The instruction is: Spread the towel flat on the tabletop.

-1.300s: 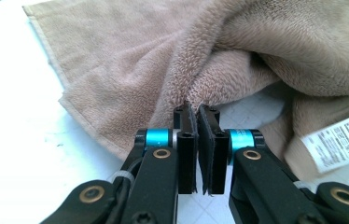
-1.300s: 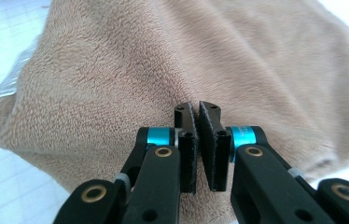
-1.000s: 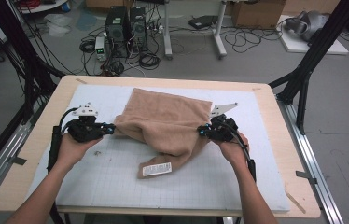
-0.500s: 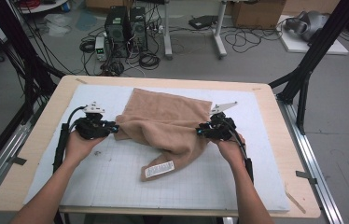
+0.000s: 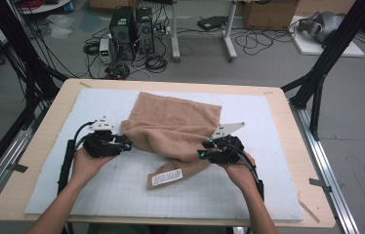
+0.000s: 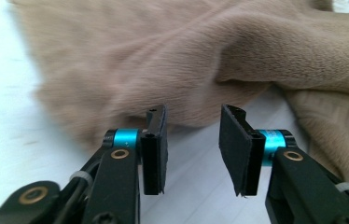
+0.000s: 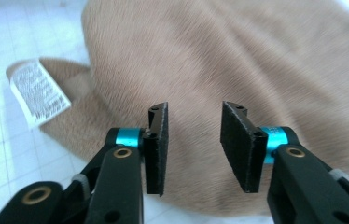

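Now: two open grippers, one at each end of a towel fold

Lying across the middle of the white mat (image 5: pixel 97 195) on the wooden table (image 5: pixel 39 161): a brown towel (image 5: pixel 175 124). Far half flat and smooth. Near half puffed up in a thick, soft fold. Poking out from under that fold, on the near side, one corner with a white label (image 5: pixel 167 178).

At the left end of the fold, the left gripper (image 5: pixel 128 145). Jaws wide apart, with nothing between them. In the left gripper view, just bare mat in the gap, with the fuzzy towel edge right in front of the tips, close but not pinched.

At the right end of the fold, the right gripper (image 5: pixel 202 155). Jaws wide apart too, holding nothing. In the right gripper view, pointing down at the round hump of cloth, with the label off to one side.

Why one hand at each end? Probably to keep the long fold straight: a floppy towel sags and twists when grabbed at one spot only. Why so low and so close to the cloth? Probably to get a good pinch on the soft edge. Why open so wide? Likely to fit around the thick, doubled-up cloth.

Best guess for the step in hand: folding the towel, with more tidying left to do.
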Motion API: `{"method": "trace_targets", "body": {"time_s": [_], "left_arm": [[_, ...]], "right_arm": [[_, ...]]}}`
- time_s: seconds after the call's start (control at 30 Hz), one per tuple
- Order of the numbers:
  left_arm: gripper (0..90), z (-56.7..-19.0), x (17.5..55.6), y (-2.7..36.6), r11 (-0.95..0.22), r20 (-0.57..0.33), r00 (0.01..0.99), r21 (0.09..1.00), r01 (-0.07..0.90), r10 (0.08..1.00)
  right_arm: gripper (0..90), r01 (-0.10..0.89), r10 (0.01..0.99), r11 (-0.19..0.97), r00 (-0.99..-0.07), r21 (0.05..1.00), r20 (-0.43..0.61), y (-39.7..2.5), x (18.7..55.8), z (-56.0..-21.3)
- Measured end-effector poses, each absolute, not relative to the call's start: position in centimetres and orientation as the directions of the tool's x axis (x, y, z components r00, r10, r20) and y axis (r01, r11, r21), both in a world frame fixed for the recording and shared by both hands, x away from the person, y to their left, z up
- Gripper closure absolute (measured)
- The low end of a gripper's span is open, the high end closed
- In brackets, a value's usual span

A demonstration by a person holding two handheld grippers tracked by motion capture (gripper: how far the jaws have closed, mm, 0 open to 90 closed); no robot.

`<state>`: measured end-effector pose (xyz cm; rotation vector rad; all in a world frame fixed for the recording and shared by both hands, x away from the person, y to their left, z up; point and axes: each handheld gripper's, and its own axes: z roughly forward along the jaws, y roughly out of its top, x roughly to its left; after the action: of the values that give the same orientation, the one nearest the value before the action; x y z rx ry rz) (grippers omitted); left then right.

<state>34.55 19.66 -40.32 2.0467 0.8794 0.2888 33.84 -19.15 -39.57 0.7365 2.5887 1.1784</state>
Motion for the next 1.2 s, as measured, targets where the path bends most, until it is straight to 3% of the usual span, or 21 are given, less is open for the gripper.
{"method": "trace_targets", "body": {"time_s": [0.17, 0.3, 0.47, 0.7, 0.93, 1.2], "left_arm": [[56.6, -42.2, 35.9, 16.8, -0.378, -0.137, 0.709, 0.767, 0.518, 0.692], [56.1, -43.7, 36.7, 15.2, -0.411, -0.098, 0.688, 0.738, 0.535, 0.719], [70.3, -44.0, 36.7, 14.7, -0.415, -0.044, 0.663, 0.748, 0.518, 0.748], [82.6, -44.1, 36.8, 14.6, -0.401, -0.055, 0.656, 0.752, 0.524, 0.753], [84.6, -43.4, 36.3, 15.1, -0.441, -0.046, 0.693, 0.741, 0.507, 0.719], [84.6, -41.0, 33.7, 16.5, -0.424, -0.039, 0.735, 0.796, 0.432, 0.677]], "right_arm": [[52.2, 0.402, 0.524, 0.581, -0.85, 0.708, 0.052, -17.9, 34.2, -41.9], [54.1, 0.407, 0.527, 0.601, -0.849, 0.688, 0.042, -17.2, 34.6, -42.4], [61.1, 0.421, 0.526, 0.602, -0.848, 0.678, 0.06, -16.9, 35.2, -43.2], [75.9, 0.413, 0.517, 0.606, -0.854, 0.68, 0.057, -16.6, 35.3, -43.3], [79.2, 0.399, 0.506, 0.593, -0.86, 0.699, 0.062, -17.0, 35.2, -42.8], [78.9, 0.37, 0.479, 0.566, -0.875, 0.736, 0.072, -17.9, 34.3, -41.2]]}}
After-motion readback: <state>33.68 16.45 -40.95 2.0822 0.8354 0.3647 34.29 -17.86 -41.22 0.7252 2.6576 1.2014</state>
